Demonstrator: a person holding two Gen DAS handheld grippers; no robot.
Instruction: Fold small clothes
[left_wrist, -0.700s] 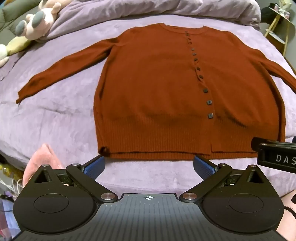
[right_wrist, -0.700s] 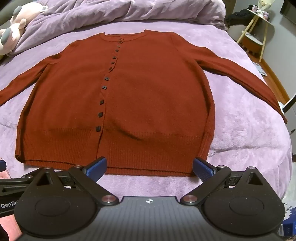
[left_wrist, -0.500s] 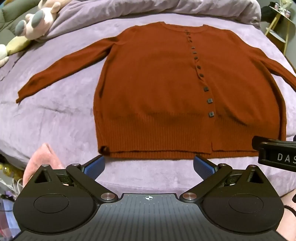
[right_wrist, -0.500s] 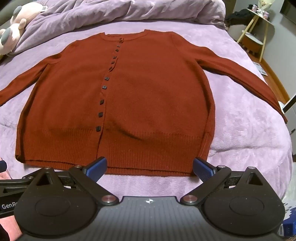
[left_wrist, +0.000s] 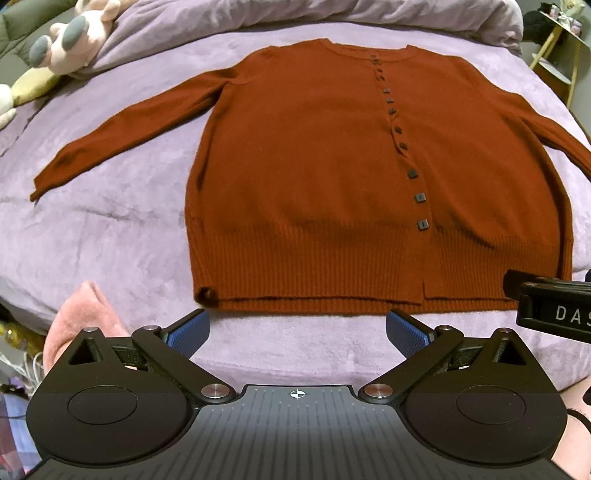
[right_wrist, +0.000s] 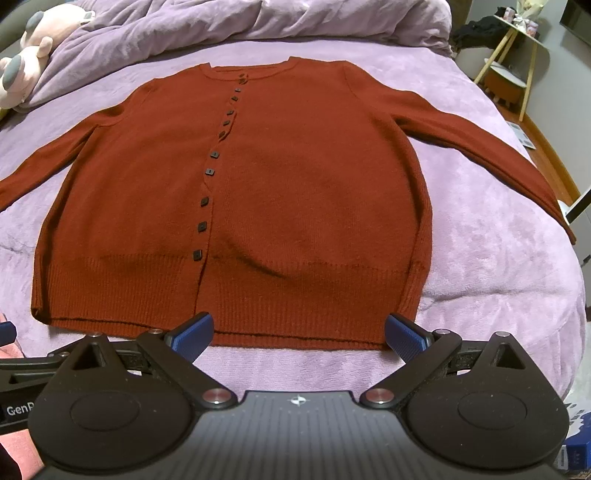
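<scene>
A rust-red buttoned cardigan (left_wrist: 314, 177) lies flat and face up on the purple bed, sleeves spread to both sides, hem nearest me. It also shows in the right wrist view (right_wrist: 295, 192). My left gripper (left_wrist: 297, 330) is open and empty, hovering just short of the hem near its left half. My right gripper (right_wrist: 299, 332) is open and empty, just short of the hem near its right half. The right gripper's body shows at the right edge of the left wrist view (left_wrist: 550, 306).
The purple blanket (left_wrist: 92, 221) covers the bed, with a bunched duvet (right_wrist: 240, 22) at the far end. Plush toys (left_wrist: 74, 37) lie at the far left. A pink cloth (left_wrist: 81, 317) sits at the near left edge. A small stand (right_wrist: 506, 70) is beyond the bed, right.
Both grippers have edged very slightly forward toward the hem; the cardigan has not moved and both stay open.
</scene>
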